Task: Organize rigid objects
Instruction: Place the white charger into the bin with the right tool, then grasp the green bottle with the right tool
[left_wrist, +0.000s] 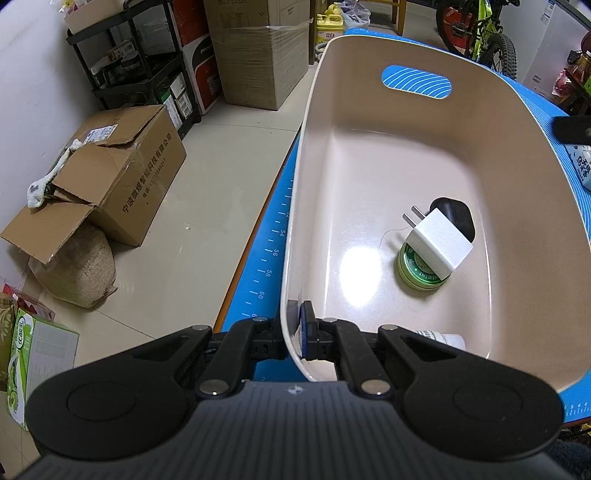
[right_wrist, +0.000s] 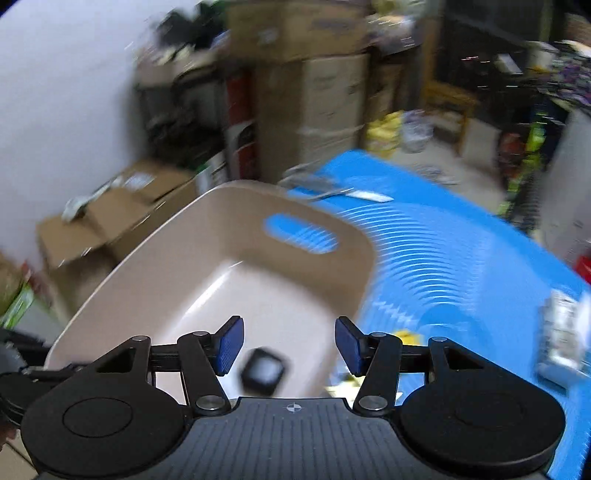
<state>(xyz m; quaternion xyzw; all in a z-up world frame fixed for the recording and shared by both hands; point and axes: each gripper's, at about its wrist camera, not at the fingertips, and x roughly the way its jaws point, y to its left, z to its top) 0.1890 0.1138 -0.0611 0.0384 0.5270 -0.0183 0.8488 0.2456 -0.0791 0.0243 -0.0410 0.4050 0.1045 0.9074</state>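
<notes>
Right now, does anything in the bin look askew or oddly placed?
Yes. The white plug adapter lies tilted on top of the green ointment tin instead of flat on the bin floor, leaning against a black object behind it.

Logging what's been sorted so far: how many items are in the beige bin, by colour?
Seen from the left wrist view, in the beige bin:
White: 1, the plug adapter
Black: 1, a black object partly behind the adapter
Green: 1, the round ointment tin under the adapter
Total: 3. Something white near the gripper is mostly hidden and left uncounted.
</notes>
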